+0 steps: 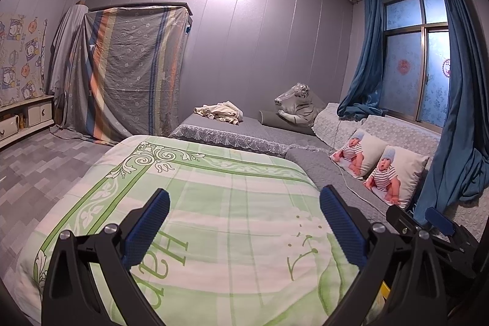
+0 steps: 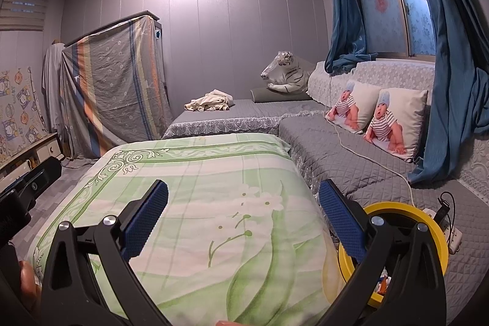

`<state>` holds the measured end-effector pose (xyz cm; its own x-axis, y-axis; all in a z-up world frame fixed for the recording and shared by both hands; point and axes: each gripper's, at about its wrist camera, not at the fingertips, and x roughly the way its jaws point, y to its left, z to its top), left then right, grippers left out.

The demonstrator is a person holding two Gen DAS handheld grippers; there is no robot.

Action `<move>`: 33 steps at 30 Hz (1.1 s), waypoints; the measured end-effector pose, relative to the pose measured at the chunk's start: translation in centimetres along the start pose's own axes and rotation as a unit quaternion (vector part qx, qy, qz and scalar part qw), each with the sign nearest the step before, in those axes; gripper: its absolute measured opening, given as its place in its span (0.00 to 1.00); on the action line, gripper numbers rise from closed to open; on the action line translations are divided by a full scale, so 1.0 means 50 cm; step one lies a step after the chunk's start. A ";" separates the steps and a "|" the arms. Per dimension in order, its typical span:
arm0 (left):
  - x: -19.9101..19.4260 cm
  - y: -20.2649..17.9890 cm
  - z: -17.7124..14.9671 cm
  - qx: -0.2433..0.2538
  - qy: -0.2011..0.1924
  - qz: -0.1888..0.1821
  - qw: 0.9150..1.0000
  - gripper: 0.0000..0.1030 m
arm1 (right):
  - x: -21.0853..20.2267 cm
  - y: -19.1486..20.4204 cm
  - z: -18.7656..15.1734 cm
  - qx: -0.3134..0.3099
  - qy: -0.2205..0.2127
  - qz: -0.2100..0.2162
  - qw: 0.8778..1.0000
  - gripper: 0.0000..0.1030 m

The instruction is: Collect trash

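My left gripper point(image 1: 244, 222) is open and empty, held above a green-and-white quilt point(image 1: 214, 203). My right gripper point(image 2: 243, 219) is also open and empty over the same quilt point(image 2: 198, 188). A yellow round bin point(image 2: 428, 222) stands at the right of the quilt on the grey mattress, partly hidden behind my right finger; some small colourful bits show inside it. A sliver of the bin's yellow point(image 1: 384, 291) shows in the left wrist view. The right gripper appears at the right edge of the left wrist view point(image 1: 440, 222). No loose trash shows on the quilt.
Grey quilted mattresses point(image 2: 351, 148) carry two baby-print pillows point(image 2: 394, 121), a white cable point(image 2: 366, 158), a power strip point(image 2: 452, 234), a toy tiger point(image 2: 287, 72) and crumpled cream cloth point(image 2: 211, 101). A striped sheet covers a wardrobe point(image 2: 116, 81). Blue curtains point(image 2: 452, 66) hang at right.
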<state>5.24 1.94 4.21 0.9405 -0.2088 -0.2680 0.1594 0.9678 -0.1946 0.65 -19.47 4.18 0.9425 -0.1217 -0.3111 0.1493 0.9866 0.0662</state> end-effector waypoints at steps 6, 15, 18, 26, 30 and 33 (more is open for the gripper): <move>0.002 0.002 0.000 0.001 0.000 0.004 1.000 0.92 | 0.001 -0.002 -0.002 0.001 0.001 0.000 1.000 0.92; 0.006 0.002 0.000 0.001 0.003 0.005 1.000 0.92 | 0.008 -0.003 -0.012 0.004 0.008 -0.002 1.000 0.92; 0.007 0.002 0.000 0.001 0.004 0.006 1.000 0.92 | 0.011 -0.004 -0.013 0.006 0.010 -0.002 1.000 0.92; 0.009 0.001 0.000 0.002 0.005 0.006 1.000 0.92 | 0.019 -0.008 -0.015 0.009 0.016 -0.003 1.000 0.92; 0.010 0.000 -0.002 0.005 0.004 0.008 1.000 0.92 | 0.019 -0.008 -0.015 0.009 0.016 -0.003 1.000 0.92; 0.014 0.001 -0.003 0.004 0.006 0.007 1.000 0.92 | 0.019 -0.007 -0.015 0.010 0.017 -0.003 1.000 0.92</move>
<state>5.84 1.80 3.88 0.9388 -0.1969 -0.2825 0.1487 0.9718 -0.1832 1.26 -19.86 3.13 0.9309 -0.1244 -0.3435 0.1617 0.9834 0.0819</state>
